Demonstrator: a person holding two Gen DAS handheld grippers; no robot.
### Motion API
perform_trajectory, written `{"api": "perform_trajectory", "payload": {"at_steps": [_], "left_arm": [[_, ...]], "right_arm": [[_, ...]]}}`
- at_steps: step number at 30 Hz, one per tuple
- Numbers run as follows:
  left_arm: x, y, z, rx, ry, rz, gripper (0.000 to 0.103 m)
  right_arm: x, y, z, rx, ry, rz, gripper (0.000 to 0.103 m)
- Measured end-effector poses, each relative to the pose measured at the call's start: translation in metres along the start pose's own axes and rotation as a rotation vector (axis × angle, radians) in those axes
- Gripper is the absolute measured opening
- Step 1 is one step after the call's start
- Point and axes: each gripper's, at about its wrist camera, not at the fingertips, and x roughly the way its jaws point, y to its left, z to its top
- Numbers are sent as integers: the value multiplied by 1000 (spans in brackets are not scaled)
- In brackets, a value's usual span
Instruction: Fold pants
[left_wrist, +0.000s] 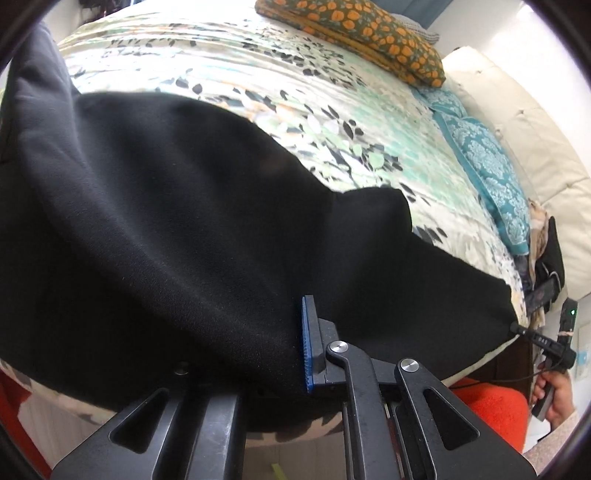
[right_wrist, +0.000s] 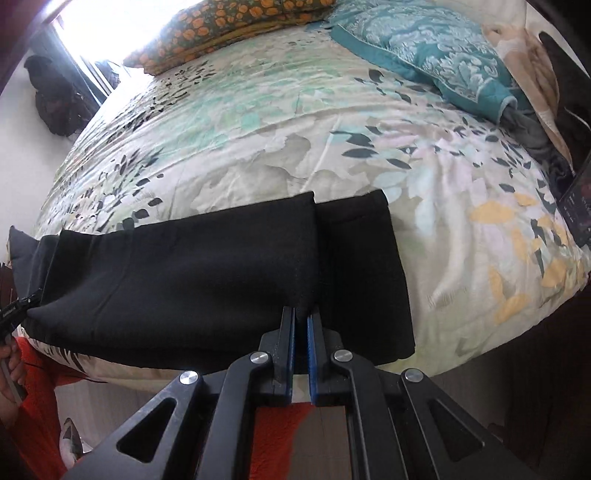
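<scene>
Black pants (right_wrist: 207, 273) lie along the near edge of a bed, with a cuff end folded over on the right. My right gripper (right_wrist: 302, 317) is shut on the pants' folded near edge. In the left wrist view the pants (left_wrist: 166, 229) fill the lower left. My left gripper (left_wrist: 295, 339) shows one blue-padded finger (left_wrist: 308, 343); the black cloth drapes over the other finger, so it holds the pants' edge. The right gripper also shows in the left wrist view (left_wrist: 517, 326) at the pants' far end.
The floral bedspread (right_wrist: 277, 140) covers the bed. An orange-flowered pillow (right_wrist: 229, 26) lies at the far side and a teal pillow (right_wrist: 436, 55) at the right. A dark phone-like object (right_wrist: 578, 206) lies at the right edge. Orange clothing (left_wrist: 495, 410) is below.
</scene>
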Motion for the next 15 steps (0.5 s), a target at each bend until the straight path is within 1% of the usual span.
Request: {"api": "perform_trajectory", "payload": {"at_steps": [2,7,8,10,12,15], "left_arm": [[7,-8,-6,0,24,-6,5],[14,-33,-7,59,44,-22,5],[16,-32,-8,63,54,-27,5],[19,-36,-12,71,72,-32,5],[19,-38,-16,90,75,-29,5],[24,-40,-16,104,84,-29,5]], "right_arm": [[6,-13,-2,27,19,-21,6],[-10,-27,4,64,-41,-50,6],[-10,-30,6,74,-44,-55,6],[-3,-38,6,99,-21,-68,6],[3,-46,2,134,-6,-57,6],[0,-50,-1,159,-20,-41,6]]}}
